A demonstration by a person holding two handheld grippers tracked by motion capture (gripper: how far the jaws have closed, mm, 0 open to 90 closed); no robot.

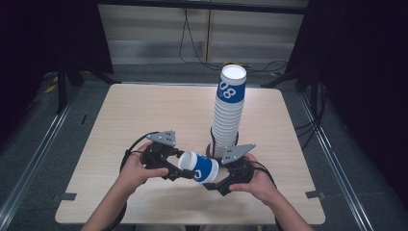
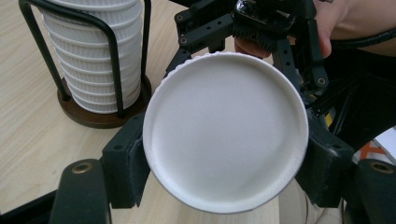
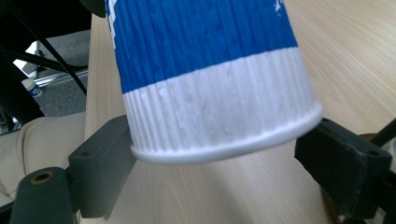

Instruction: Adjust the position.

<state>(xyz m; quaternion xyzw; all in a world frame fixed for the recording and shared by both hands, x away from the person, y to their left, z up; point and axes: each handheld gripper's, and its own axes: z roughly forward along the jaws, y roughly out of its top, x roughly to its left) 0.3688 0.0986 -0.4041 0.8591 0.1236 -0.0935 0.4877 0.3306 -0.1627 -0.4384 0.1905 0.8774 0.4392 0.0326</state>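
Where the hands meet: near the front of the desk (image 1: 144, 125), a person's two hands hold a gripper each, both turned toward one paper cup.
Cup (image 1: 198, 167): blue and white, lying on its side in the air between the two grippers, its white base toward the left one.
Left gripper (image 2: 224, 163): jaws closed against the sides of the cup's base, pads touching it on both sides.
Right gripper (image 3: 224, 158): jaws set around the cup's rim end; one pad (image 3: 105, 161) touches the rim, the other stands just clear, so the jaws are partly open.
Stack of cups (image 1: 228, 113): a tall column behind the grippers, standing in a black wire holder (image 2: 116, 79) on a round dark base.
Behind: grey floor with cables.
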